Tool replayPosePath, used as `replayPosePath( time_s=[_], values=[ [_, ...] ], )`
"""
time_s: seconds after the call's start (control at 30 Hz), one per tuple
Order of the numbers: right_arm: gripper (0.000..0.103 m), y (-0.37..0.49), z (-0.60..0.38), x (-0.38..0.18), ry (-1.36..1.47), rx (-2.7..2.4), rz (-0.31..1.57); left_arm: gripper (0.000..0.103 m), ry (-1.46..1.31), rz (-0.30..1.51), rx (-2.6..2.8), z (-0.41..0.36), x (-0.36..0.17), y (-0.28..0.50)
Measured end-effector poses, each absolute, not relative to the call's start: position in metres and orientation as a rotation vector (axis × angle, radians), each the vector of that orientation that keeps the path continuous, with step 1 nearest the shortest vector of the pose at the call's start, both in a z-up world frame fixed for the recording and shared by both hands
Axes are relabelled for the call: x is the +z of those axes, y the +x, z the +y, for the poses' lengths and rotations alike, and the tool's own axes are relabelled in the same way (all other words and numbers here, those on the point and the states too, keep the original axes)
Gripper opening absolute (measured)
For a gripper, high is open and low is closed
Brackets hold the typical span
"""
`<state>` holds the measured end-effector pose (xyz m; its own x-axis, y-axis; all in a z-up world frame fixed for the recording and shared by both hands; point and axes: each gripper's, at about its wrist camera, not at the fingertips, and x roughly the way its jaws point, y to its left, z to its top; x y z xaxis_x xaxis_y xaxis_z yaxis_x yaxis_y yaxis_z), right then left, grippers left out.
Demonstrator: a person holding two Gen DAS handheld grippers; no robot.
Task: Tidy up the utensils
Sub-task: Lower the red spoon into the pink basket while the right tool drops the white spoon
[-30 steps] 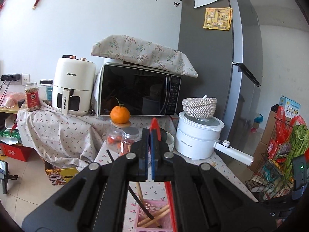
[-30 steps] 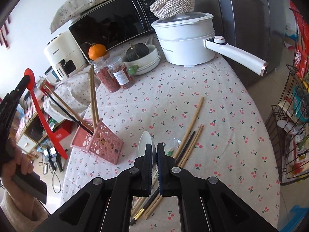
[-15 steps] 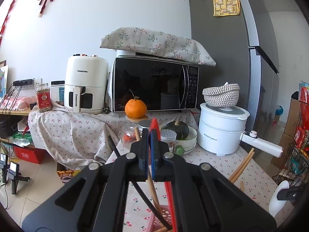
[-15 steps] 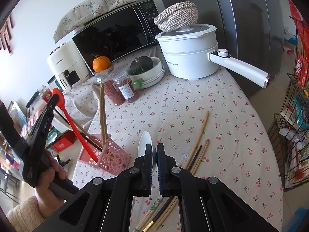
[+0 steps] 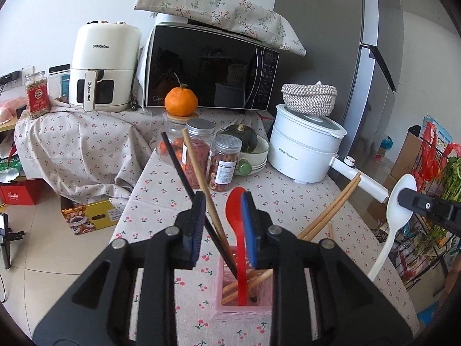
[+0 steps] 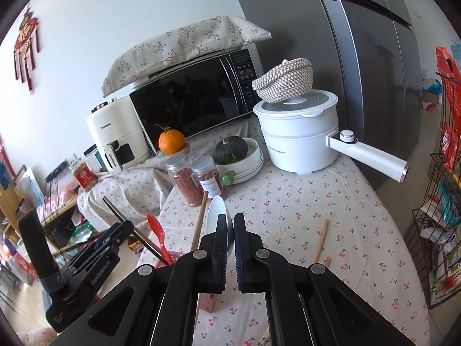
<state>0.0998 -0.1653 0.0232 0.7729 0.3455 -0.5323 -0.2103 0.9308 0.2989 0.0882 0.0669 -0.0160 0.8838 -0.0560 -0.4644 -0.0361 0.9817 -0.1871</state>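
A pink slotted basket [image 5: 219, 308] stands on the cherry-print tablecloth and holds wooden chopsticks [image 5: 198, 173], a black pair [image 5: 178, 167] and a red spoon [image 5: 234, 210]. My left gripper [image 5: 223, 201] hangs just above the basket and its jaws are opening. The red spoon stands between them, leaning on the right pad, with the left pad apart from it. My right gripper [image 6: 230, 220] is shut on a white spoon [image 6: 216, 216], which it holds in the air right of the basket, bowl up [image 5: 403, 196]. The right wrist view shows the left gripper [image 6: 115, 230] low at the left.
Loose wooden chopsticks [image 5: 331, 219] lie on the table right of the basket. Behind stand two spice jars [image 5: 224, 161], a bowl with a squash [image 5: 253, 155], a white electric pot [image 5: 305, 150] with a long handle, a microwave [image 5: 210, 66] and an air fryer [image 5: 103, 66]. A wire rack [image 6: 438, 230] stands at the right.
The left gripper came down with the red spoon, whose handle now sits in the basket, and its jaws have parted. The right gripper lifted the white spoon off the table.
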Motion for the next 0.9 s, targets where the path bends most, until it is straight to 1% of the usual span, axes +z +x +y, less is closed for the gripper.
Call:
replayPosePath(
  time_s=[0.07, 0.2, 0.3, 0.4, 0.63, 0.7, 0.8, 0.87, 0.9],
  values=[
    [0.004, 0.101, -0.158, 0.027, 0.228, 0.299, 0.594, 0.032, -0.197, 0.523, -0.016, 0.074, -0.014, 0.084],
    [0.004, 0.103, -0.140, 0.030, 0.223, 0.288, 0.546, 0.043, -0.188, 0.638, -0.031, 0.085, -0.016, 0.078],
    [0.004, 0.105, -0.126, 0.030, 0.207, 0.279, 0.509, 0.046, -0.176, 0.734, -0.021, 0.092, -0.023, 0.074],
    [0.004, 0.106, -0.109, 0.029, 0.155, 0.266, 0.476, 0.047, -0.190, 0.796, -0.020, 0.099, -0.029, 0.070],
    [0.005, 0.105, -0.071, 0.012, -0.014, 0.233, 0.445, 0.048, -0.158, 0.850, -0.029, 0.105, -0.037, 0.067],
    [0.005, 0.105, -0.067, 0.005, -0.037, 0.234, 0.458, 0.054, -0.157, 0.858, -0.031, 0.106, -0.038, 0.066],
    [0.005, 0.106, -0.062, -0.005, -0.059, 0.241, 0.482, 0.058, -0.158, 0.866, -0.035, 0.106, -0.039, 0.067],
    [0.006, 0.107, -0.061, -0.008, -0.064, 0.254, 0.497, 0.060, -0.159, 0.872, -0.040, 0.105, -0.039, 0.066],
    [0.008, 0.106, -0.061, -0.009, -0.064, 0.263, 0.501, 0.062, -0.159, 0.873, -0.042, 0.105, -0.039, 0.066]
  ],
)
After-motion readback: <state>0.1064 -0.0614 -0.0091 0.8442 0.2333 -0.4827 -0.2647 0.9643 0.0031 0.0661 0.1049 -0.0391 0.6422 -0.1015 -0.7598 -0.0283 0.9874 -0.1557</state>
